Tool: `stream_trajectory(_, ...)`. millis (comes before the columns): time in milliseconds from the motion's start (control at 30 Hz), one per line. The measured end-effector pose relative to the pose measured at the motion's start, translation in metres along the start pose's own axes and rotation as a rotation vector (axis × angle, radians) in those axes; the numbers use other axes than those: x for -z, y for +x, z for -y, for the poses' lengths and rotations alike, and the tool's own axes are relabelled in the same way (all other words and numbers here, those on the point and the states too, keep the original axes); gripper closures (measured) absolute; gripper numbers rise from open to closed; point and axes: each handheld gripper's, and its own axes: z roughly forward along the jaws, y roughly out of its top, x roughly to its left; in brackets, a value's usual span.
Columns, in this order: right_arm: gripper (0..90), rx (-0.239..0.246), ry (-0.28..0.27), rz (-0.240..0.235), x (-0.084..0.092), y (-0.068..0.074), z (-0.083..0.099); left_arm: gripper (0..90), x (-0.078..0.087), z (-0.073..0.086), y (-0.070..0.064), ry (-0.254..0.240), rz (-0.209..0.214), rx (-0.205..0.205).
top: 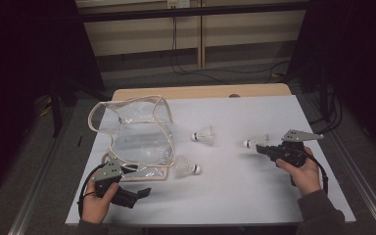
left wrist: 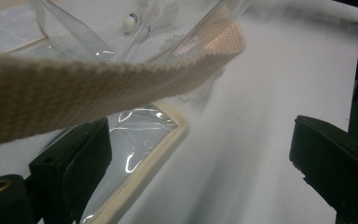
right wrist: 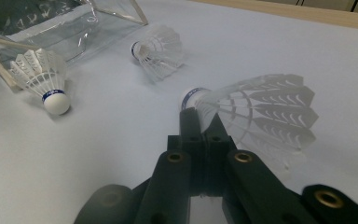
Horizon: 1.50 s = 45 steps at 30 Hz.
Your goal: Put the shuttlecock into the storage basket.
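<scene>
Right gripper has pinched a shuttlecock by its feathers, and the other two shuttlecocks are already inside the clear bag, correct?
Not quite. The right gripper is shut on a shuttlecock by its feathers, but the other two are not in the clear bag. The high view shows one shuttlecock out on the table and another lying just outside the bag's edge.

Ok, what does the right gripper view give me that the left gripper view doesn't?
Right gripper view: the right tongs are shut on a shuttlecock, pinching its feather skirt just behind the cork, and two loose shuttlecocks lie on their sides farther off.
Left gripper view: the beige strap crosses close in front of the open left tongs, with nothing pinched between them.
Both: the clear bag with its beige trim, and the white table.
</scene>
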Motion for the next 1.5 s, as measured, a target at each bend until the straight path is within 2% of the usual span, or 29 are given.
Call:
stream_trajectory(1433,90.0,-0.011,-0.015,-0.022,-0.024,0.001,-0.011,5.7,-0.001,0.0,0.0,-0.01,-0.008,0.006)
stream_trajectory(1500,90.0,-0.012,-0.017,-0.021,-0.024,0.001,-0.011,5.8,-0.001,0.0,0.0,-0.002,-0.008,-0.003)
